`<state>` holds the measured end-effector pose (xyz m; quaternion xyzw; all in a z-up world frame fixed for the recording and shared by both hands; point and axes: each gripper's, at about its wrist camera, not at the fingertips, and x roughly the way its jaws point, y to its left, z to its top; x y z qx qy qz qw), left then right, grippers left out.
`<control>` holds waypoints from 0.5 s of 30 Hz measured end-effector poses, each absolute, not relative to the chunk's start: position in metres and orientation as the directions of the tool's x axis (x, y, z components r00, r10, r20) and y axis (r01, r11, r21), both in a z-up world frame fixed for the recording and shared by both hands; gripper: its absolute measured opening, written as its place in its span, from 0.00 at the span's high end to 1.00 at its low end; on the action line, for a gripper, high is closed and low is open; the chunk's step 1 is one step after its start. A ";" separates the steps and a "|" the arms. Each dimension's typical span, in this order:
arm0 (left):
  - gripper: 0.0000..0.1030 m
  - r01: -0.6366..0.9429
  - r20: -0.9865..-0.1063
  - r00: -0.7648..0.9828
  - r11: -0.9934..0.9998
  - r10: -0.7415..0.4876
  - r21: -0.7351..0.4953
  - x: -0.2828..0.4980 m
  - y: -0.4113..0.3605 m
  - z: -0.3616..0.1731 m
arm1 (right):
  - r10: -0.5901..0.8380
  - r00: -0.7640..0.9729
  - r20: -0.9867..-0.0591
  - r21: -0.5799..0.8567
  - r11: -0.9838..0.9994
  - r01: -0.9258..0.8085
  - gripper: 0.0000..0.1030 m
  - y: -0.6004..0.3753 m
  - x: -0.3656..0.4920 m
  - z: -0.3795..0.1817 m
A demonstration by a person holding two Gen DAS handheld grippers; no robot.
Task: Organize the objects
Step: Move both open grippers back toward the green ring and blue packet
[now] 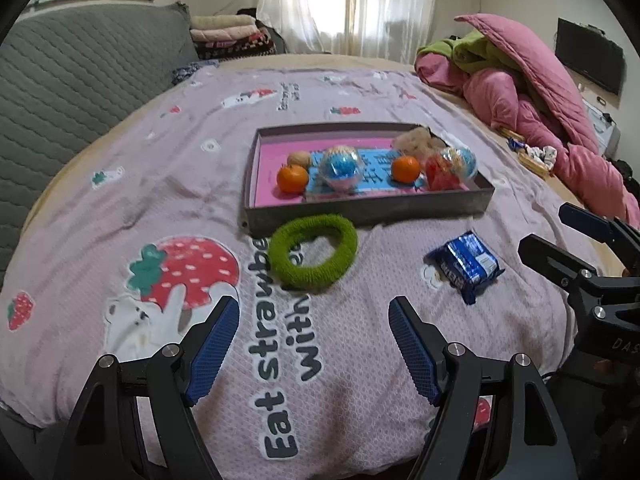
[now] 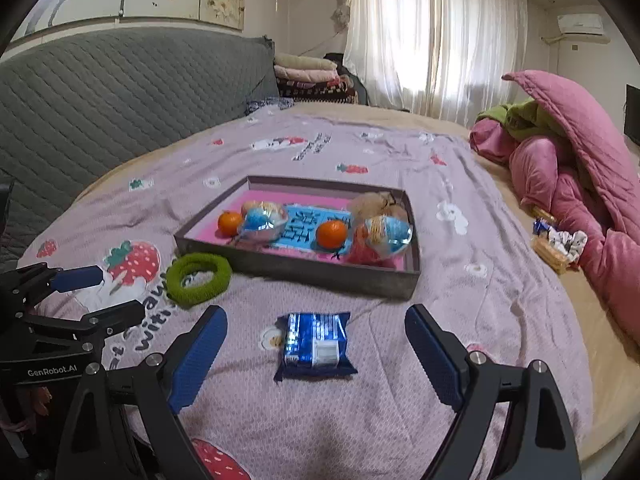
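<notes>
Both grippers hover over the bedspread (image 1: 352,360), nothing between the fingers of either.

Left gripper (image 1: 314,344): jaws spread wide, empty. Green ring (image 1: 313,257) lies flat on the bedspread at its 12 o'clock, just clear of the fingertips and close against the near wall of the tray (image 1: 360,210); contact with the wall can't be told.

Right gripper (image 2: 316,354): jaws spread wide, empty. Blue snack packet (image 2: 316,345) lies flat on the bedspread between the two fingers, apart from both pads. In the left wrist view the packet (image 1: 466,265) sits at 2 o'clock from the left gripper, the ring at its 9 o'clock.

Tray holds: orange (image 1: 293,179) at the left, a walnut-like brown item (image 1: 300,158) just behind it, blue wrapped ball (image 1: 340,168) beside them, second orange (image 1: 406,169) right of centre, a second wrapped ball (image 1: 454,166) and a beige fluffy item (image 1: 418,140) in the right end.

Pink quilt (image 1: 520,92) is heaped at 2 o'clock, well apart from the tray.
</notes>
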<state>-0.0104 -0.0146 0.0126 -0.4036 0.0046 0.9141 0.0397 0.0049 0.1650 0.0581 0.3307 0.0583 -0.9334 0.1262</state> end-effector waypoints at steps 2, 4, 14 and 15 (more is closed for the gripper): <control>0.24 -0.078 -0.746 -0.661 -0.997 0.074 -0.030 -0.012 -0.014 0.009 | -0.191 -0.744 -0.640 -0.030 -0.962 0.273 0.12 0.165 0.005 0.054; 0.24 -0.081 -0.752 -0.655 -0.996 0.075 -0.029 -0.012 -0.012 0.006 | -0.187 -0.738 -0.648 -0.031 -0.962 0.271 0.12 0.165 0.005 0.050; 0.24 -0.084 -0.763 -0.642 -0.996 0.077 -0.030 -0.012 -0.011 -0.001 | -0.182 -0.723 -0.666 -0.039 -0.960 0.278 0.12 0.163 0.010 0.041; 0.24 -0.084 -0.765 -0.640 -0.996 0.079 -0.033 -0.012 -0.011 -0.002 | -0.182 -0.721 -0.668 -0.038 -0.960 0.278 0.12 0.164 0.011 0.040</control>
